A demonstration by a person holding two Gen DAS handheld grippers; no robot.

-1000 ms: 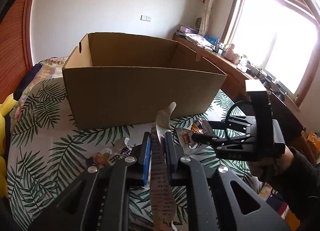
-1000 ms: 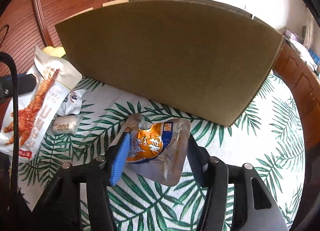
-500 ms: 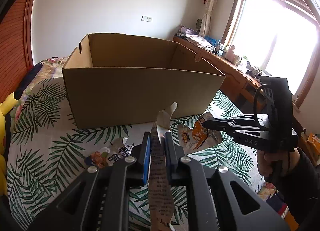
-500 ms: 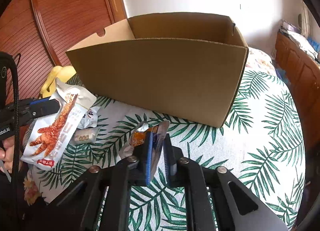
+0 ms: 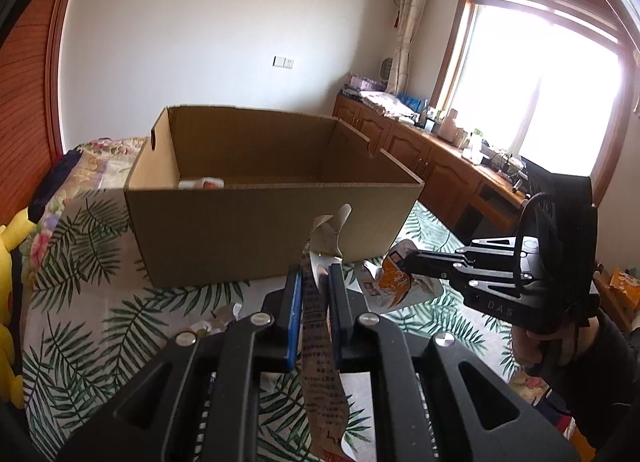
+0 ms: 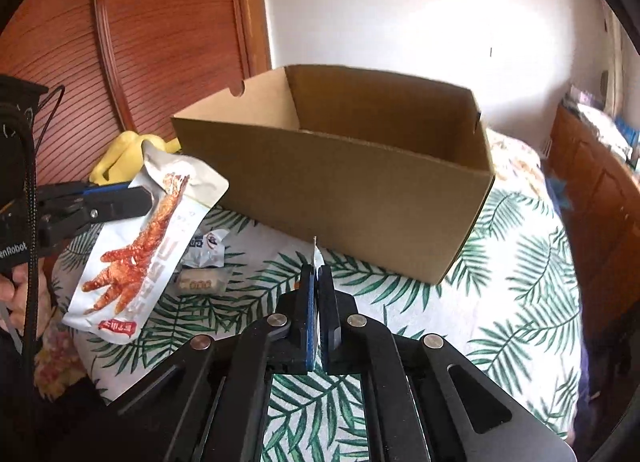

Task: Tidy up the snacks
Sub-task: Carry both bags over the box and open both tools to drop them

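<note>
An open cardboard box point(image 5: 264, 238) stands on the palm-leaf cloth, also in the right wrist view point(image 6: 340, 198). My left gripper point(image 5: 314, 282) is shut on a white chicken-feet snack bag point(image 5: 320, 346), seen hanging from it in the right wrist view point(image 6: 140, 250). My right gripper point(image 6: 318, 278) is shut on an orange and silver snack pouch point(image 5: 394, 282), seen edge-on in its own view point(image 6: 317, 256). Both are held above the cloth in front of the box. One white packet point(image 5: 200, 184) lies inside the box.
Two small packets point(image 6: 204, 266) lie on the cloth left of the box front. A yellow plush toy point(image 5: 10, 238) sits at the left edge. A wooden cabinet point(image 5: 432, 166) runs along the right under the window. A wooden headboard point(image 6: 140, 42) is behind.
My right gripper closed on the orange pouch and lifted it off the cloth. Both grippers rose, so the inside of the box now shows. The left gripper kept its bag.
</note>
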